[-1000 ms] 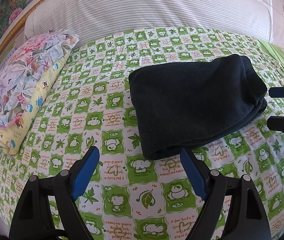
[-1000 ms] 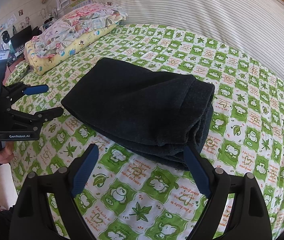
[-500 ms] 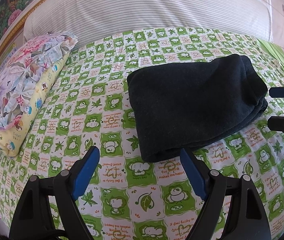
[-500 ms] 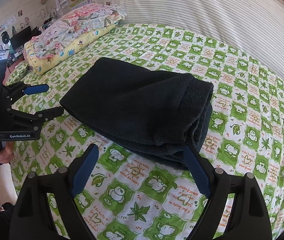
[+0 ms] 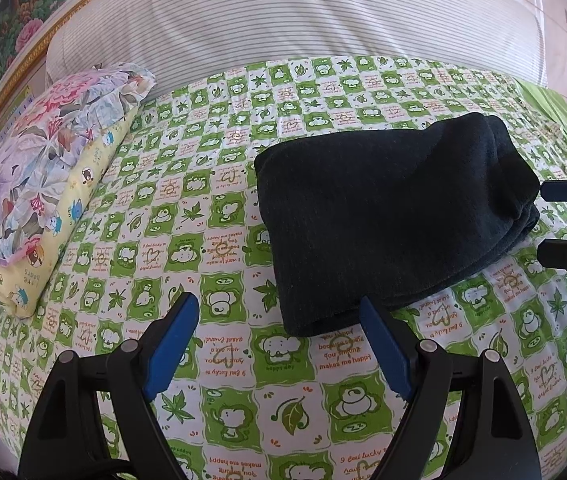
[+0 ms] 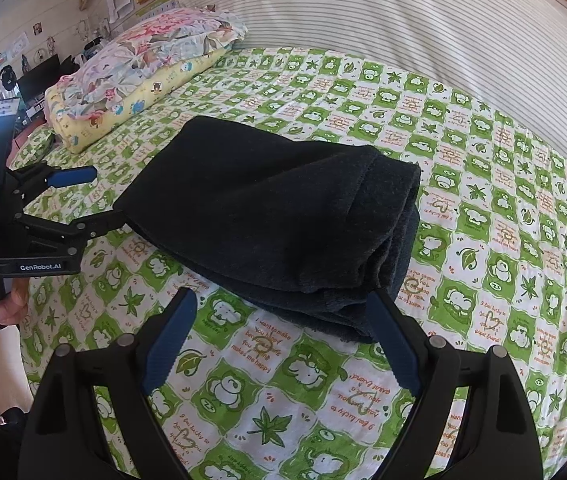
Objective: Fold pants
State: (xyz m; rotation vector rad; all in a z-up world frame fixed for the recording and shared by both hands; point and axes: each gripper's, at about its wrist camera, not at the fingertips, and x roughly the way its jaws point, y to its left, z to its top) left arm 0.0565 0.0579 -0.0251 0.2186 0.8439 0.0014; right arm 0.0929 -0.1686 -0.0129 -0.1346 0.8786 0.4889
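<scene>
Both grippers, left gripper (image 5: 275,336) and right gripper (image 6: 283,332), have jaws apart and hold nothing. Between them the pants (image 5: 391,216) lie on the bedsheet (image 5: 211,216) as a folded bundle. I judge the folding finished; next I only pull away.

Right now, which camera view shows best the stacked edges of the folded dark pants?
The right wrist view: the layered open end of the pants faces that camera. In the left wrist view the pants show mostly their flat top, with the layers only at the far right.
</scene>
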